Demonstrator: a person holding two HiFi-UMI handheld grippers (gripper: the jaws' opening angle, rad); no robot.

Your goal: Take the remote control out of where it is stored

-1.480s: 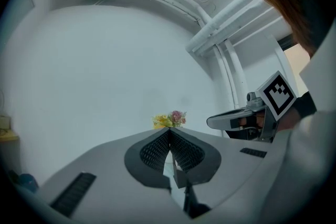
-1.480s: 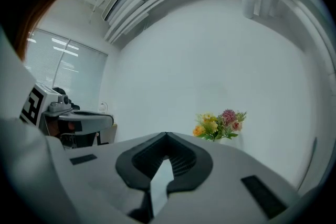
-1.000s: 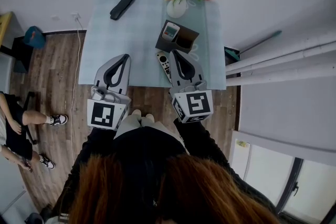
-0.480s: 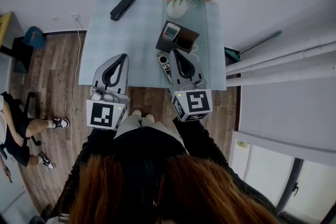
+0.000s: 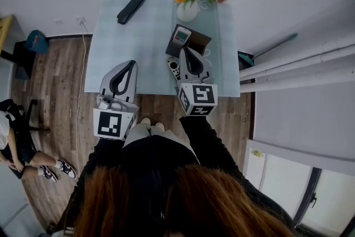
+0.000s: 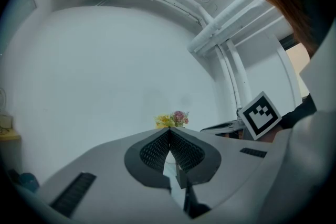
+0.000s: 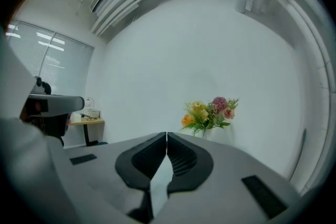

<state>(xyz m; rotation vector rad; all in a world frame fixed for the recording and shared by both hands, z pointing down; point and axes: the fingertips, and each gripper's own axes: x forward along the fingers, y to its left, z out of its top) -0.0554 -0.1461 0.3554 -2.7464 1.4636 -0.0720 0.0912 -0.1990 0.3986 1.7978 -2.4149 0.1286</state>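
A dark open holder (image 5: 195,43) stands on the pale table (image 5: 122,47) near the flower vase (image 5: 187,9). A white remote (image 5: 180,36) leans inside it. A grey remote (image 5: 173,66) lies flat on the table just in front of the holder, partly hidden by my right gripper. My right gripper (image 5: 186,50) is shut and empty, its tip at the holder's front edge, right of the white remote. My left gripper (image 5: 132,61) is shut and empty over the table's near edge. Both gripper views show closed jaws (image 7: 166,135) (image 6: 169,130) and the flowers (image 7: 210,113) beyond.
A black remote (image 5: 131,8) lies at the table's far left. A person's legs (image 5: 16,144) show on the wooden floor at the left, near a cable (image 5: 79,64). White pipes (image 5: 299,64) and a broom handle (image 5: 272,44) stand right of the table.
My right gripper has moved forward over the table, from the near edge up to the holder's front. The left gripper has barely shifted. The person at the left has moved.
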